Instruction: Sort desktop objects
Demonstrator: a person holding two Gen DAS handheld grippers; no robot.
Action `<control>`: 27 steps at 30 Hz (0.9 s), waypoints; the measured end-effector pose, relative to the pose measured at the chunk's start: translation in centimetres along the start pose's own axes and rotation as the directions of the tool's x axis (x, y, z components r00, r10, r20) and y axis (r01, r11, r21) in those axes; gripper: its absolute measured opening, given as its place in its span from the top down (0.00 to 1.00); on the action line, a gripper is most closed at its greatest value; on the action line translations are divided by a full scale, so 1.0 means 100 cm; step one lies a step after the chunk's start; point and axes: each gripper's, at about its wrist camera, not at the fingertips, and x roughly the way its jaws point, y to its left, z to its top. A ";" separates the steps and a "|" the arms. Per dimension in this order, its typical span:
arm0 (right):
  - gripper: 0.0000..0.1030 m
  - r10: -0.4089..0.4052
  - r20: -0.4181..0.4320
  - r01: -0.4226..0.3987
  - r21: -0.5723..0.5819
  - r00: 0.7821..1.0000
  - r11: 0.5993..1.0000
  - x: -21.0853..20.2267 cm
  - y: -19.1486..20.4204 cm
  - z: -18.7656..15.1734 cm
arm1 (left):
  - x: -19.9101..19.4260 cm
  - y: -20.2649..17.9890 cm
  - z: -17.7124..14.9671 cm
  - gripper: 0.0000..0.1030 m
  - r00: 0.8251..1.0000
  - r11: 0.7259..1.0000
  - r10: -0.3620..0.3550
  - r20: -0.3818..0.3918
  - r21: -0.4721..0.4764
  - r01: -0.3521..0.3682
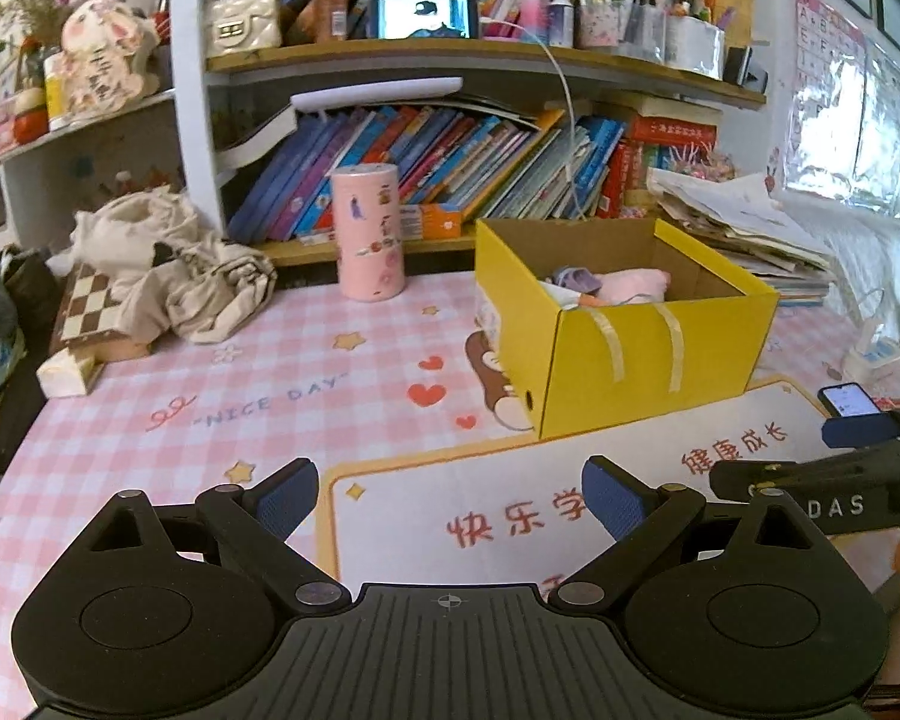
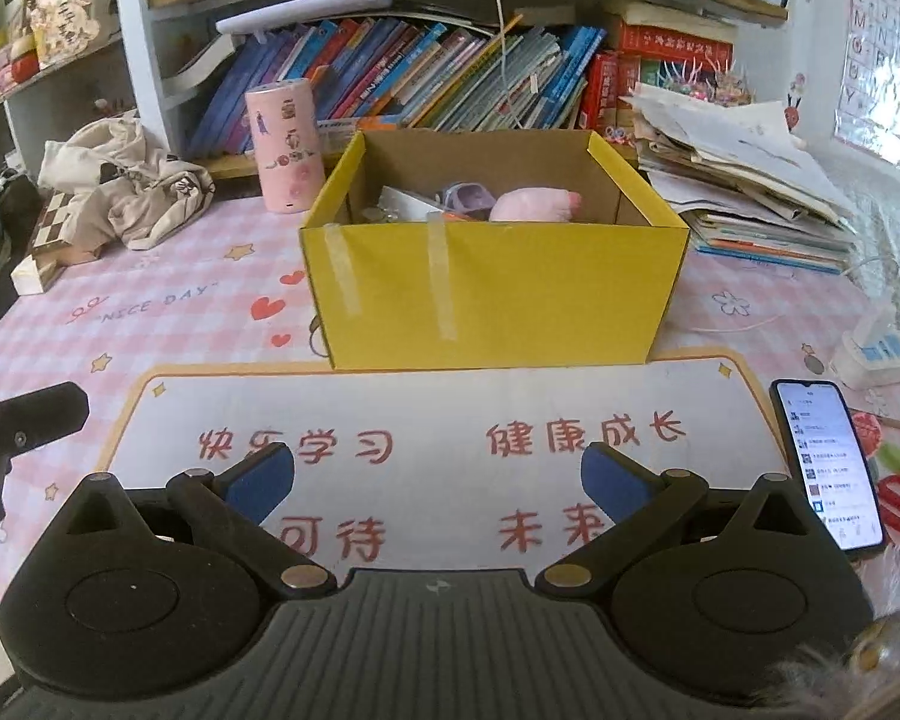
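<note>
A yellow cardboard box (image 2: 492,288) stands on the desk mat, its top open, with a pink soft item (image 2: 534,205), a purple item (image 2: 468,197) and other small things inside. The same yellow box (image 1: 630,348) shows in the left wrist view, ahead and to the right. My left gripper (image 1: 450,501) is open above the white desk pad (image 1: 480,516), nothing between its fingers. My right gripper (image 2: 438,477) is open too, empty, hovering over the white pad (image 2: 438,408) in front of the box. The right gripper's body reaches in at the right edge of the left wrist view.
A pink cylinder (image 2: 283,147) stands left of the box near the bookshelf. Crumpled cloth (image 2: 126,180) and a checkered board (image 2: 51,222) lie at the left. A lit phone (image 2: 828,462) rests at the right, with a power strip (image 2: 882,354) and stacked papers (image 2: 738,180) behind.
</note>
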 end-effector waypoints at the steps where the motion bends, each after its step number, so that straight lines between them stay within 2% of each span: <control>1: 0.00 0.000 0.003 0.000 -0.007 1.000 1.000 -0.002 0.003 -0.002 | -0.002 0.002 -0.002 0.06 1.000 1.000 0.002 0.000 -0.001 -0.002; 11: 0.00 -0.005 0.001 0.005 -0.037 1.000 0.999 -0.014 0.029 -0.017 | -0.016 0.013 -0.015 0.06 1.000 1.000 -0.012 -0.008 0.007 0.012; 27: 0.00 -0.023 0.005 0.023 -0.030 1.000 0.999 -0.027 0.044 -0.032 | -0.027 0.023 -0.029 0.06 0.999 1.000 -0.012 -0.035 0.016 0.013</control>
